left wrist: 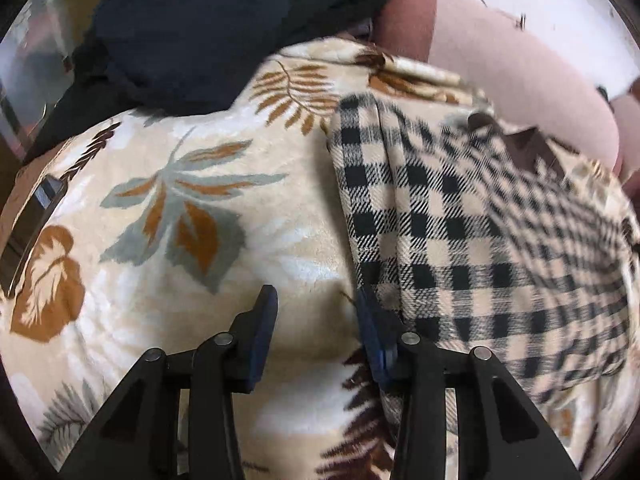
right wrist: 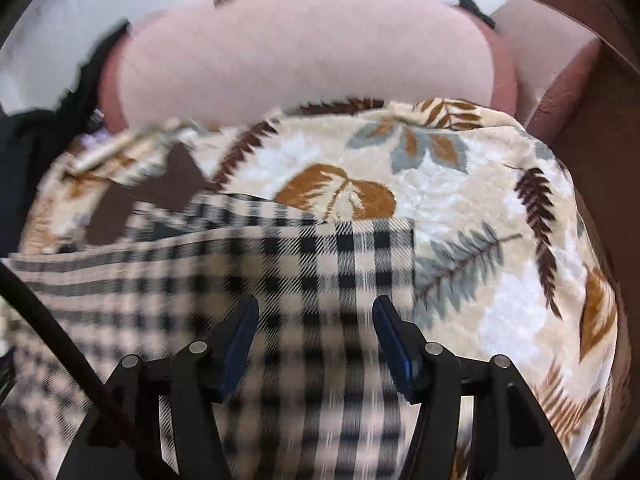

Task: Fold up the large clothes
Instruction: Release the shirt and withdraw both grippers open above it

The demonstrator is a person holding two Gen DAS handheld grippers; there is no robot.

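Two grippers are hovering over the checked garment (right wrist: 304, 280) lying on your leaf-print blanket (left wrist: 192, 208): your left gripper (left wrist: 316, 308) is parting its fingers at the cloth's edge, your right gripper (right wrist: 316, 316) spreading empty fingers above it.

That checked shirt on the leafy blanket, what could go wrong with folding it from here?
1. The left gripper sits at the checked shirt's edge with open jaws; closing there might pinch the leafy blanket too.
2. The right gripper hovers open over the shirt, holding nothing, so the fold could slip loose.
3. The dark clothes piled nearby could get dragged in.
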